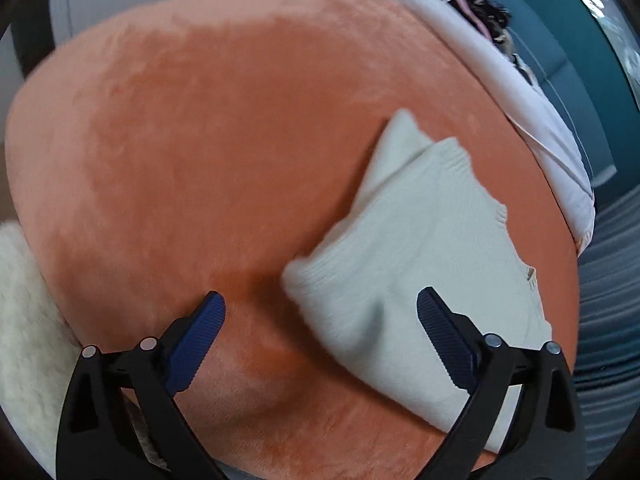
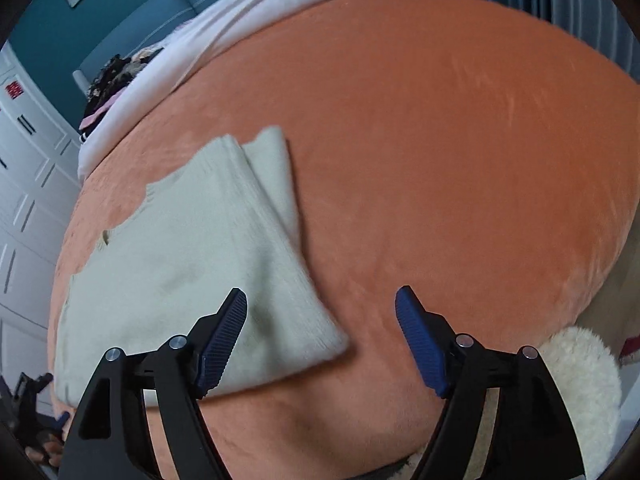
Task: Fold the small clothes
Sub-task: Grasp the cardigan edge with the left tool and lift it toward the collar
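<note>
left wrist view: left gripper [image 1: 320, 344] spread wide, empty, above folded cream knit [image 1: 420, 264] on orange blanket [image 1: 220, 140]; right gripper [image 2: 320, 340] likewise wide, empty.

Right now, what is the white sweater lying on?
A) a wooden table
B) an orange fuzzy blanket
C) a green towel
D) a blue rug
B: the folded white sweater rests flat on the orange fuzzy blanket, with both claws open and holding nothing.

Both wrist cameras are looking down closely from opposite sides, sharing the folded sweater [image 1: 424, 264] [image 2: 192, 264] on the orange bed [image 1: 200, 140] [image 2: 460, 160].
</note>
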Motion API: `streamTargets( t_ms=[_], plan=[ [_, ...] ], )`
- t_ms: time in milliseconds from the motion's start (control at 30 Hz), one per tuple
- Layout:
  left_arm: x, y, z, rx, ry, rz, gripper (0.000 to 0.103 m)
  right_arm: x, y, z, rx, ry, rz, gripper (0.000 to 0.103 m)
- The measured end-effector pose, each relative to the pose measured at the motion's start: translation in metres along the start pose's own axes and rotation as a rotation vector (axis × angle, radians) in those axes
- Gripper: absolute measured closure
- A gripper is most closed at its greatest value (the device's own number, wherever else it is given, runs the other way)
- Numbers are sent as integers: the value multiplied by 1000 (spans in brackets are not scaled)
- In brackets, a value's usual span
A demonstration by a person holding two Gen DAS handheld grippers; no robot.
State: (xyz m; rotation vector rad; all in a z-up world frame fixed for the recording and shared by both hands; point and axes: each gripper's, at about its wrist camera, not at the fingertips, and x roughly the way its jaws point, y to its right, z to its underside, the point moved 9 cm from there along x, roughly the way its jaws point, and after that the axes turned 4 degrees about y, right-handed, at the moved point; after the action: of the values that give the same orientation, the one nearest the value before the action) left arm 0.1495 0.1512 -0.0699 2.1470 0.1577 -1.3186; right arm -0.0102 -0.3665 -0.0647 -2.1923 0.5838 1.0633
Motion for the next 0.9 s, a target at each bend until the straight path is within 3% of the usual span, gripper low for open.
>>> streamTargets(
  t_ms=[67, 100, 133, 167, 200, 267, 400, 500, 600, 667, 733, 833, 900],
  plan=[
    [3, 0, -2, -4, 44, 11, 9, 14, -3, 10, 28, -45, -32, 26],
    [3, 8, -2, 16, 45, 19, 17, 13, -11, 8, 7, -22, -42, 40],
    [4, 15, -2, 26, 35, 42, 32, 15, -23, 8, -1, -33, -103, 54],
    [6, 26, 1, 25, -5, 105, 76, 19, -32, 8, 7, -55, -130, 74],
    [9, 31, 2, 6, -53, 125, 91, 19, -37, 5, 17, -55, -124, 84],
    [-4, 36, -6, -37, -48, 156, 93, 7, -46, -6, 46, -32, -189, 88],
    [-48, 39, -6, 9, -61, 208, 94, -45, -41, -25, 103, -6, -292, 92],
    [-61, 14, 21, 11, -128, 188, 94, -64, -15, -6, 25, -34, -215, 92],
    [-46, -25, 62, -8, -204, 118, 93, -43, 19, 41, -19, -151, -97, 90],
    [-40, -35, 71, -36, -197, 118, 92, -34, 26, 60, -89, -175, -18, 87],
    [-41, -30, 65, -24, -178, 130, 91, -42, 21, 56, -133, -135, 16, 79],
    [-44, -24, 57, 27, -151, 116, 84, -70, 2, 20, -186, 15, 69, 77],
    [-42, -23, 51, 17, -139, 116, 69, -86, -27, -1, -226, 92, 25, 76]
  ],
)
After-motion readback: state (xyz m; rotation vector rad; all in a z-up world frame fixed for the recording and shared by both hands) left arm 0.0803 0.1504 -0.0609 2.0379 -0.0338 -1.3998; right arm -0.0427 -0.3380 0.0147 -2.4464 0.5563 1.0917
